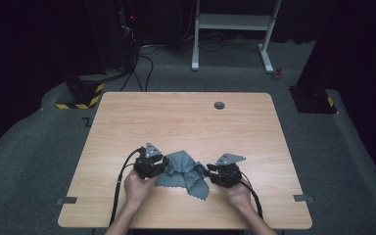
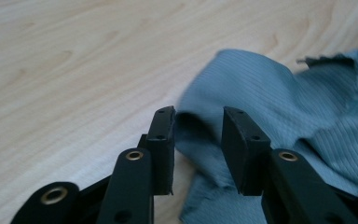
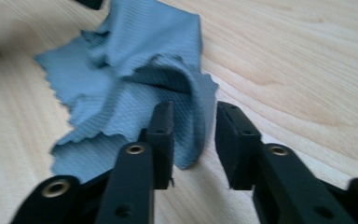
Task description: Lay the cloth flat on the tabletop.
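Pale wooden worktop [image 1: 186,122] carries a crumpled grey-blue ribbed cloth [image 1: 183,172]. Left gripper [image 2: 198,116] and right gripper [image 3: 193,112] flank the cloth, jaws apart around raised folds. Closing too shallow could pinch one loose layer, which might slip free.

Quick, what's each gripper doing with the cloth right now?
Left gripper: open, jaws either side of a fold of the cloth, not clamped.
Right gripper: open, cloth edge between the jaws, not clamped.

Wooden table [image 1: 186,122], grey carpet floor [image 1: 24,161], white desk frame [image 1: 232,22]
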Tool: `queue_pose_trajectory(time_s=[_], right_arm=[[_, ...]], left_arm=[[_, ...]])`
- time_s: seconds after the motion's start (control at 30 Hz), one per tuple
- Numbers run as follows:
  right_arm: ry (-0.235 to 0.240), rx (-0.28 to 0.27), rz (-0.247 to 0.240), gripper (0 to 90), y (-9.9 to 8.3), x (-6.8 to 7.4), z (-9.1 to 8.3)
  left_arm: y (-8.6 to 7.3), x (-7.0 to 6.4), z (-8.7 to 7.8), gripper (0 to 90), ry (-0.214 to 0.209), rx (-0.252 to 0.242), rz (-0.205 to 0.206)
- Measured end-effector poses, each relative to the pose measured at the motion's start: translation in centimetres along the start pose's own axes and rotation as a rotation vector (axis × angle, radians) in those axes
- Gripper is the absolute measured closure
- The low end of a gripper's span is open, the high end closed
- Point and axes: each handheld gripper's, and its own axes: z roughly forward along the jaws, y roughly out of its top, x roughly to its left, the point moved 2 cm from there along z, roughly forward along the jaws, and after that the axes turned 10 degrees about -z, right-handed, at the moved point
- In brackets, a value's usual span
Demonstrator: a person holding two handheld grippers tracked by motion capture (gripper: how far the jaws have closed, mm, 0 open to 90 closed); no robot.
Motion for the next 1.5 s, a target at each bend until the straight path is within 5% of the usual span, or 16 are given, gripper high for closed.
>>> queue_pose_trajectory(time_s=[0.17,0.53,0.73,0.93,1.17,1.23,1.3,1.4,1.5], right_arm=[[-0.009,0.034,-0.013,89.0,0.2,-0.1,0.8],[-0.132,0.018,-0.006,90.0,2.8,-3.2,-0.6],[-0.170,0.085,0.025,88.9,2.2,-4.6,0.7],[-0.136,0.053,0.020,69.2,1.4,-3.9,0.7],[-0.112,0.067,-0.029,59.9,0.7,-2.7,1.1],[-0.112,0.081,-0.035,61.5,0.8,-2.7,1.6],[-0.114,0.097,-0.041,72.7,0.9,-2.7,2.0],[-0.108,0.101,-0.050,87.7,1.1,-3.0,2.2],[-0.114,0.101,-0.045,90.0,1.6,-3.3,2.1]], left_arm=[[-0.6,-0.5,1.0,63.0,-0.012,0.033,0.025],[0.6,-0.7,1.8,53.3,-0.032,-0.016,-0.008],[0.0,-2.0,0.6,49.7,-0.029,-0.024,0.075],[-1.1,-2.6,1.1,47.7,0.001,0.033,0.139],[-0.1,-2.5,2.3,49.2,0.035,0.028,0.116],[0.5,-2.5,2.7,50.3,0.047,0.026,0.109],[1.2,-2.4,3.0,54.4,0.051,0.021,0.100],[1.9,-2.3,3.5,68.9,0.037,0.033,0.107],[2.9,-2.2,3.8,85.9,0.029,0.029,0.106]])
